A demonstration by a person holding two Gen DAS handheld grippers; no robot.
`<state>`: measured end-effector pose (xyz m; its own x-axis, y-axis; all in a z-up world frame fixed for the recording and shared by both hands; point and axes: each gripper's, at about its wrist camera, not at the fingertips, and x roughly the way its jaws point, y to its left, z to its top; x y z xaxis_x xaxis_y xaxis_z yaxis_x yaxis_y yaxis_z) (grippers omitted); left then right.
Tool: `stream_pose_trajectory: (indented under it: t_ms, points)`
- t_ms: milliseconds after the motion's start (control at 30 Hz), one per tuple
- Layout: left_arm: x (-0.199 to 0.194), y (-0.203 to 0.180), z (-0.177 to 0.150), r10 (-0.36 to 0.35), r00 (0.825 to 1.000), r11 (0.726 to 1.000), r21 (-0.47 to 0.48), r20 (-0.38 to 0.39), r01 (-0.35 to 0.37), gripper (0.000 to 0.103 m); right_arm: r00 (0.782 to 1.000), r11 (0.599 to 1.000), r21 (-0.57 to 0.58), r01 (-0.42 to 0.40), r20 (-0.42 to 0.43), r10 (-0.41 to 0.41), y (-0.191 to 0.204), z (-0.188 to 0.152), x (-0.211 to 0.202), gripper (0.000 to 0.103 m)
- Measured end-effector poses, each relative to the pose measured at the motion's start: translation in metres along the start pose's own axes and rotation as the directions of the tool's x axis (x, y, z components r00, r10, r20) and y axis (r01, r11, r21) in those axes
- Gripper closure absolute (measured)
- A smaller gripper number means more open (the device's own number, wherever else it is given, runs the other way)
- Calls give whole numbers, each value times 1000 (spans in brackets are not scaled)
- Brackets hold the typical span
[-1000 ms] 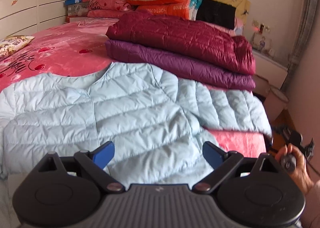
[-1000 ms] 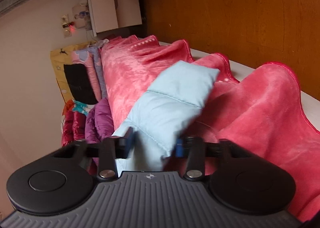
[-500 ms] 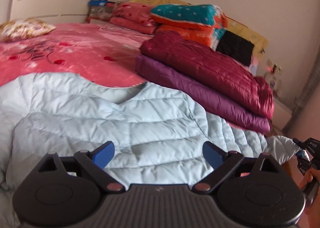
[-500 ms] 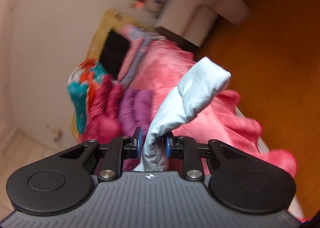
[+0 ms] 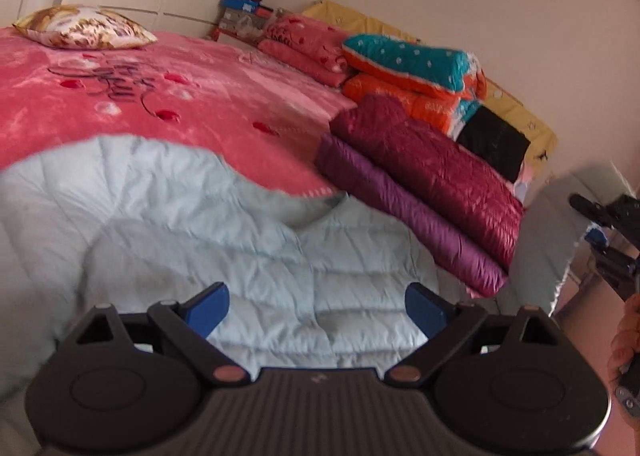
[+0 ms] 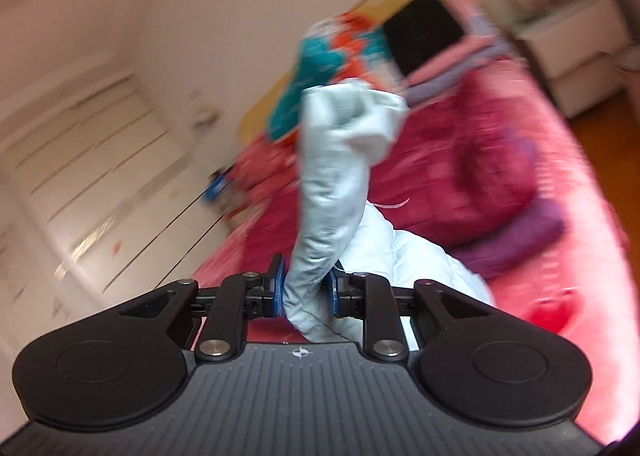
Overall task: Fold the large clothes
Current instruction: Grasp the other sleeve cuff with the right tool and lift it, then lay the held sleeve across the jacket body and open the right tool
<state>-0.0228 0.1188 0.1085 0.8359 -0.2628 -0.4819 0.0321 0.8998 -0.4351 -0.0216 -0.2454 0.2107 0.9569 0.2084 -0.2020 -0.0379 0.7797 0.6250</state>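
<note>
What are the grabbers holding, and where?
The right gripper pinches the sleeve of the pale blue quilted jacket. The left gripper is open, holding nothing.

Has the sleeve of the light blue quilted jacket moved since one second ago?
Yes. The light blue quilted sleeve, clamped in the right claw, has risen off the pink blanket, swinging toward the stacked maroon and purple jackets.

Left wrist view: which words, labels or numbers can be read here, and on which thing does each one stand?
None can be read.
Blanket: dark cursive lettering, too blurred.
Orange quilt: pale print, too small.
Pink pillow: dark script, too blurred.
Left gripper: small mark on its body, illegible.
</note>
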Motion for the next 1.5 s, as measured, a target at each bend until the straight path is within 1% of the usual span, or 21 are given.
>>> stream_pose_trajectory:
  t_ms: [133, 200, 267, 367, 467, 533, 633, 700, 733, 800, 933, 1067, 1133, 1200, 1267, 1300, 1333, 1400, 1433, 1467, 1500]
  points:
    - [-15, 12, 18, 27, 996, 999, 21, 83, -28, 8, 991, 991, -74, -113, -85, 107, 53, -18, 18, 76]
    - [-24, 20, 28, 52, 990, 998, 35, 134, -57, 8, 979, 981, -103, -164, -136, 149, 78, -32, 27, 76]
    - [-31, 30, 35, 77, 981, 996, 40, 179, -86, 8, 966, 969, -141, -203, -189, 175, 100, -49, 37, 76]
    - [-41, 48, 45, 123, 966, 990, 44, 229, -137, 8, 945, 950, -183, -254, -255, 204, 126, -76, 52, 76]
    - [-49, 67, 54, 163, 950, 983, 36, 267, -179, 8, 928, 936, -206, -286, -305, 216, 146, -105, 67, 76]
    - [-55, 80, 57, 177, 942, 982, 18, 284, -190, 8, 914, 930, -204, -306, -337, 226, 156, -124, 77, 76]
    - [-62, 97, 61, 182, 939, 983, -18, 293, -185, 8, 894, 919, -215, -331, -384, 232, 168, -148, 92, 76]
    - [-63, 106, 62, 178, 938, 984, -36, 296, -175, 8, 878, 915, -216, -341, -422, 228, 173, -167, 100, 76]
    - [-65, 110, 63, 176, 939, 984, -41, 297, -172, 8, 870, 913, -221, -344, -442, 221, 174, -170, 111, 76]
    - [-64, 116, 64, 162, 940, 987, -44, 299, -156, 8, 856, 905, -245, -349, -477, 201, 178, -189, 116, 76]
    - [-61, 121, 63, 126, 948, 992, -50, 291, -117, 8, 839, 895, -290, -338, -524, 148, 182, -215, 127, 76]
    - [-59, 118, 61, 78, 953, 997, -31, 291, -72, 8, 825, 893, -304, -332, -552, 118, 183, -229, 134, 76]
    - [-56, 114, 61, 45, 955, 999, -12, 292, -43, 7, 819, 889, -315, -332, -563, 106, 185, -228, 132, 74]
    - [-53, 108, 59, 23, 958, 999, 21, 286, -31, 7, 817, 888, -317, -333, -568, 103, 182, -226, 134, 73]
    - [-49, 100, 56, 19, 962, 997, 67, 273, -39, 7, 815, 890, -312, -332, -570, 105, 182, -225, 135, 68]
    - [-46, 96, 54, 22, 964, 994, 93, 266, -49, 7, 813, 891, -309, -334, -572, 106, 183, -224, 135, 58]
    - [-43, 93, 53, 25, 966, 992, 115, 259, -57, 7, 813, 888, -311, -339, -572, 110, 182, -227, 122, 51]
    - [-38, 86, 51, 27, 970, 987, 147, 242, -64, 7, 817, 879, -332, -343, -566, 105, 180, -225, 123, 45]
    - [-35, 84, 50, 25, 972, 985, 157, 234, -63, 7, 819, 875, -342, -342, -565, 99, 176, -230, 123, 42]
    - [-32, 81, 49, 23, 973, 984, 168, 228, -62, 7, 819, 875, -344, -340, -566, 96, 175, -229, 121, 40]
    - [-29, 78, 49, 21, 975, 982, 181, 223, -62, 7, 817, 878, -339, -339, -568, 95, 167, -230, 117, 35]
